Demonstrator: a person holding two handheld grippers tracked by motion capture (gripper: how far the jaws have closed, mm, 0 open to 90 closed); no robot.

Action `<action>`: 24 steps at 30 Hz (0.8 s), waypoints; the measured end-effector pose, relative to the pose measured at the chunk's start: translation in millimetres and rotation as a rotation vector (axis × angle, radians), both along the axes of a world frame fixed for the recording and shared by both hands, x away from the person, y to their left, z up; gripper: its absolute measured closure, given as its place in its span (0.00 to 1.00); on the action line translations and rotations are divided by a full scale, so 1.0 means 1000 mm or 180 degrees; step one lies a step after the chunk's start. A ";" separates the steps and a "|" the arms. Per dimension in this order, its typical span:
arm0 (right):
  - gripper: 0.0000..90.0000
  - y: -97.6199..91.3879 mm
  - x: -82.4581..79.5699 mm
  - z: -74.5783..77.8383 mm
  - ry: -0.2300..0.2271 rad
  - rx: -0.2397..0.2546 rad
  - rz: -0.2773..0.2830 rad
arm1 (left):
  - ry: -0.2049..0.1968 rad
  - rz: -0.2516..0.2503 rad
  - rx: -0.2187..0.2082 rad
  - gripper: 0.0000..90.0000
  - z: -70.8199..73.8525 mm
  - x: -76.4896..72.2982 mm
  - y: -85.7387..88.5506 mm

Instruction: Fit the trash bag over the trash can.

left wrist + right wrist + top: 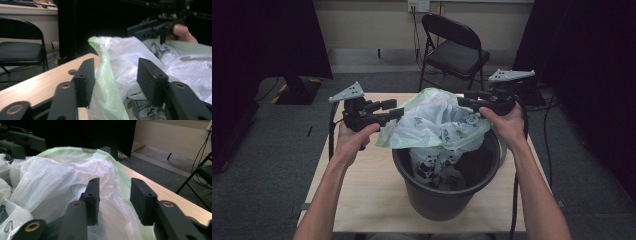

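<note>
A: What is shown on the table (362,200)?

B: A black bucket (447,200) is seen near the front edge, with a thin white-and-green plastic bag (437,122) bunched over its far rim and hanging partly inside. A folding chair (454,47) is seen behind the table.

A: How are the tongs held?

B: The left gripper (396,108) is raised at the bag's left edge, the right gripper (464,98) at its right edge. In both gripper views the jaws are parted, film lying loosely between them without being pinched.

A: How would the bag be expected to handle?

B: It is judged very light, soft and slippery, easily torn if pulled hard. A firm pinch on the green rim (102,62) at opposite sides is advised, so the mouth can be spread over the bucket.
</note>
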State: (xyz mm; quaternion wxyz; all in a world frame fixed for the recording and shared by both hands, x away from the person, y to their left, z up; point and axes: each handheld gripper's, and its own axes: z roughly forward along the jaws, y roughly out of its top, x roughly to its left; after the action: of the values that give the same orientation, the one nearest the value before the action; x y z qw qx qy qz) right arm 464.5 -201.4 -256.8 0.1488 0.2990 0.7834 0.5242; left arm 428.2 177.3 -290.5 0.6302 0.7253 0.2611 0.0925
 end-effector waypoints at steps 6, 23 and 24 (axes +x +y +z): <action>0.59 -0.005 -0.005 0.003 -0.0042 0.0015 -0.0046 | 0.0077 -0.0066 -0.0118 0.60 -0.007 -0.008 0.008; 0.61 -0.010 -0.008 0.005 -0.0068 0.0043 -0.0139 | -0.0027 -0.0325 -0.0258 0.54 -0.006 -0.027 0.035; 0.69 -0.010 -0.008 0.005 -0.0068 0.0042 -0.0136 | -0.0035 -0.0297 -0.0268 0.52 -0.005 -0.024 0.034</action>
State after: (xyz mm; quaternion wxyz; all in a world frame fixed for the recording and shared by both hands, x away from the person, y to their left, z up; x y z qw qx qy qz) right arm 456.6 -211.5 -251.8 0.1663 0.3110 0.7718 0.5291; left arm 404.3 211.2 -295.1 0.6653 0.7090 0.2272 0.0559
